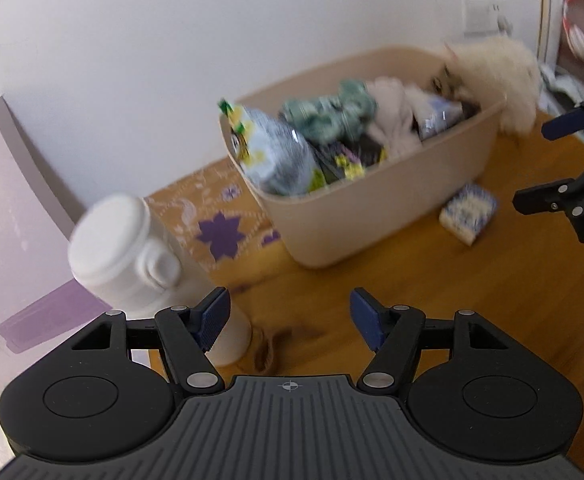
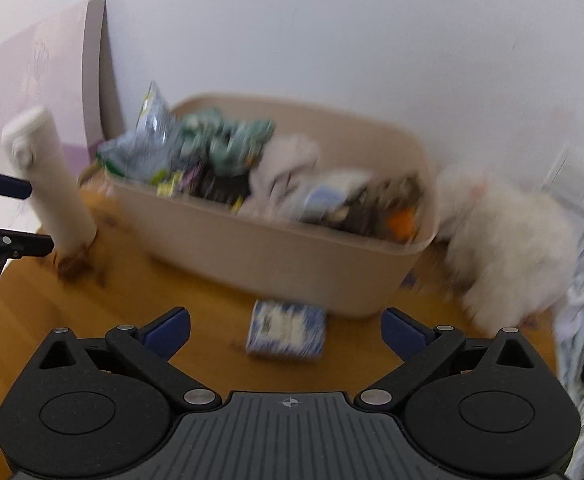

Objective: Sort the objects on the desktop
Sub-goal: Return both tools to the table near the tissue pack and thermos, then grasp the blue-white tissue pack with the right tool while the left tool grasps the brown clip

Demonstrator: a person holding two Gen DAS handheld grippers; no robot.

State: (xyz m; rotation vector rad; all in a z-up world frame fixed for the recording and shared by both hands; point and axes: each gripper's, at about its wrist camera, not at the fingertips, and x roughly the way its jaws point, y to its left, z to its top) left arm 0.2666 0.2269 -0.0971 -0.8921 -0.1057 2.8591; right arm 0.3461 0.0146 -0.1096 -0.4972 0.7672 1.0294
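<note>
Both fingers spread wide, holding nothing, right gripper (image 2: 285, 330) lined up with small blue packet (image 2: 285, 333), probably for beige bin (image 2: 275, 248).

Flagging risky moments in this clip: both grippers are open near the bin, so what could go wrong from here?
1. The tall white bottle stands right beside the left gripper; a sideways sweep could tip it.
2. The beige bin is heaped to its rim, so the small blue-and-white pack in front of the right gripper may slide back out if dropped on top.
3. Both views are motion-blurred, so a grasp now could miss.
</note>
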